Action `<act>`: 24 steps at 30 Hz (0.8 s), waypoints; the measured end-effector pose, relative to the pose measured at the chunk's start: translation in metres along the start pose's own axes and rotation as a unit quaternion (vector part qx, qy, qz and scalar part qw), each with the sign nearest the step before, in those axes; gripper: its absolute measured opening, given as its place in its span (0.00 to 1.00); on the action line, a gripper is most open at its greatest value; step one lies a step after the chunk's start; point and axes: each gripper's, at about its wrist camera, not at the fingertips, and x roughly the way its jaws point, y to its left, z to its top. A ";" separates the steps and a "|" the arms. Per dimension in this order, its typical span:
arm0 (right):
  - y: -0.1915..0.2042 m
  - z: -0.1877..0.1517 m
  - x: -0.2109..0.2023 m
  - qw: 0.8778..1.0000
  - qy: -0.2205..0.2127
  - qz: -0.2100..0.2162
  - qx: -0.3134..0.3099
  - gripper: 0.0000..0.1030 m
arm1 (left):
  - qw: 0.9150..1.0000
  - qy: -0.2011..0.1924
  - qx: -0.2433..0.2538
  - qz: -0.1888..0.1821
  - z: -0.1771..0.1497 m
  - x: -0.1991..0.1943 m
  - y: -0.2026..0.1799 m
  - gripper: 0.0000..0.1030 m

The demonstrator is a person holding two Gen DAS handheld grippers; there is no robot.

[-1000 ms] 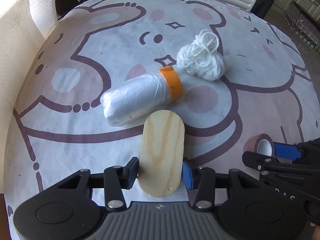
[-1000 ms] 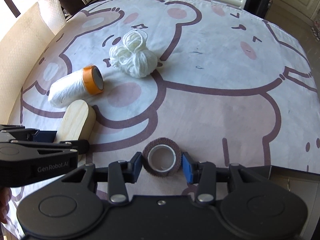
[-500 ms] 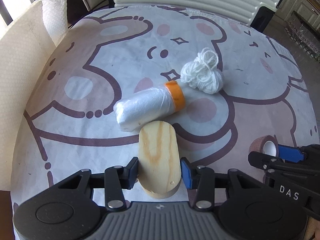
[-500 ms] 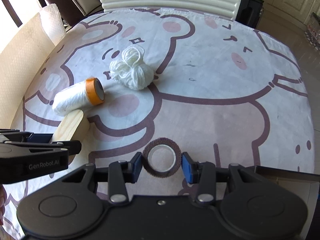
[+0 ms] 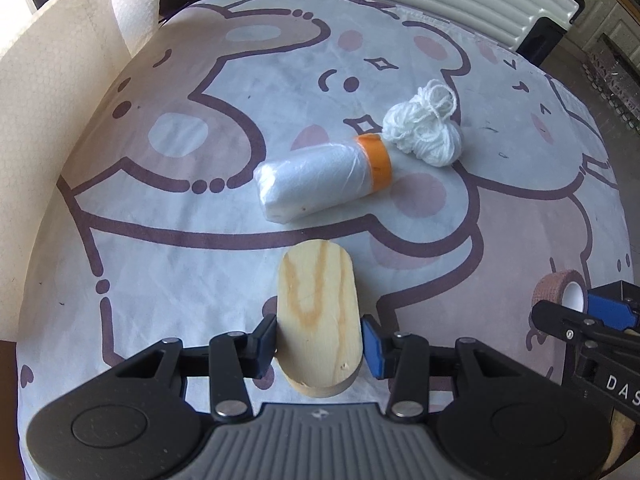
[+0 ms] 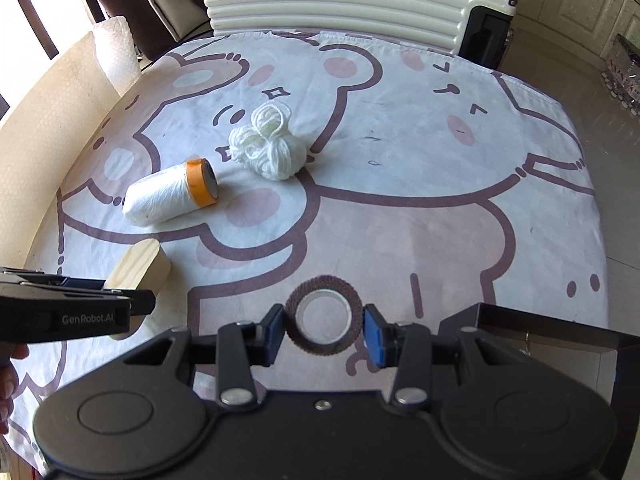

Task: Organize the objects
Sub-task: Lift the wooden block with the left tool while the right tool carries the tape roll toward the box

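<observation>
Left tongs (image 5: 319, 346) grip block (image 5: 318, 312), right tongs (image 6: 324, 330) grip tape (image 6: 323, 314) | both near table's (image 6: 440, 248) front edge | step: carrying | next: needs a clear place; box (image 6: 560, 330) at front-right corner seems likely

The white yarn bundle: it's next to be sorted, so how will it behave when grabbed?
The white yarn bundle looks loosely wound, so it would probably squash. Stray loops on top may snag or trail. Its lumpy shape seems unlikely to roll.
</observation>
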 end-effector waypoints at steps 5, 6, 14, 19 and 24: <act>-0.003 0.000 0.004 1.000 0.003 0.000 0.001 0.42 | 1.000 0.012 0.007 0.002 0.001 0.009 -0.006 0.44; -0.003 0.001 0.005 1.000 0.004 0.000 0.001 0.42 | 1.000 0.014 0.008 0.004 0.001 0.011 -0.006 0.44; -0.005 0.002 0.012 1.000 0.007 0.002 -0.003 0.42 | 0.999 0.028 0.018 0.016 0.003 0.025 -0.010 0.45; -0.005 0.004 0.014 1.000 0.008 0.003 -0.005 0.42 | 0.999 0.032 0.009 0.012 0.003 0.027 -0.008 0.44; -0.005 0.004 0.013 1.000 0.007 0.002 -0.006 0.42 | 1.000 0.022 0.006 0.008 0.004 0.021 -0.007 0.43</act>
